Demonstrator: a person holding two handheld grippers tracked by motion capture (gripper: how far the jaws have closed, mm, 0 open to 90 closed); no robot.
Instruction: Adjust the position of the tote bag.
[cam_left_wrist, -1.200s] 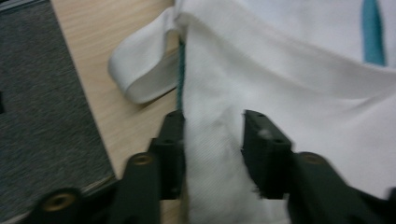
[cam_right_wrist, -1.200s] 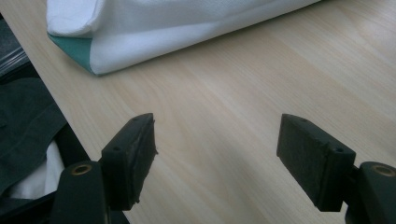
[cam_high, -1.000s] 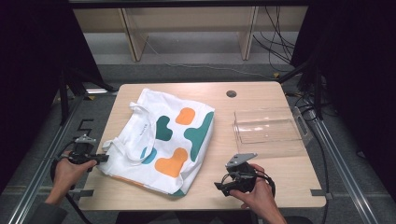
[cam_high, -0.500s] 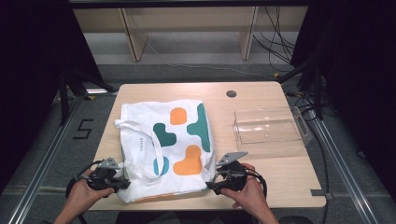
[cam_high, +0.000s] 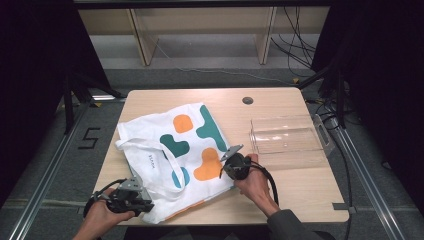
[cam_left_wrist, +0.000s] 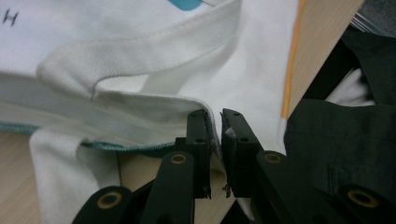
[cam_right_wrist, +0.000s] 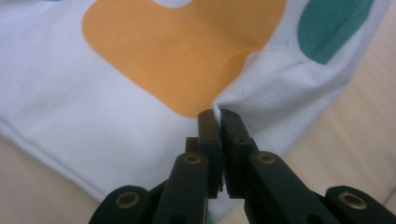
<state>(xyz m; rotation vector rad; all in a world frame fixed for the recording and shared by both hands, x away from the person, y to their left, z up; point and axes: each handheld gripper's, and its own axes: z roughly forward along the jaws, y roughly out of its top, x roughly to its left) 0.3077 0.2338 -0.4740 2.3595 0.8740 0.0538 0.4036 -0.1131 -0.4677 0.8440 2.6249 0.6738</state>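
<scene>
High view recorded a wooden table (cam_high: 280, 105) with a white tote bag (cam_high: 150, 135), printed in orange and teal patches, lying flat across its left and near portions, one corner overhanging the near edge. A clear plastic tray (cam_high: 287, 137) stood on the right side of the table, apart from the bag and untouched. The bag was judged soft, light and limp: thin woven cloth that folds and wrinkles wherever it is lifted and sags between any two held points, though it is not fragile and unlikely to slip from a firm pinch. The doubled seams, hems and corners were assessed as the soundest places to take hold, with the two strap handles (cam_high: 165, 160) as an alternative. The left gripper (cam_high: 145, 202), at the near left corner, had its jaws pressed together on the cloth edge; the left gripper view confirmed the bag's hem (cam_left_wrist: 140, 105) nipped between them, though they had just eased open slightly. The right gripper (cam_high: 227, 162), at the bag's right edge beside an orange patch (cam_right_wrist: 182, 51), had just been closing its jaws, and the right gripper view showed a raised fold of fabric (cam_right_wrist: 217, 105) pinched between them.
</scene>
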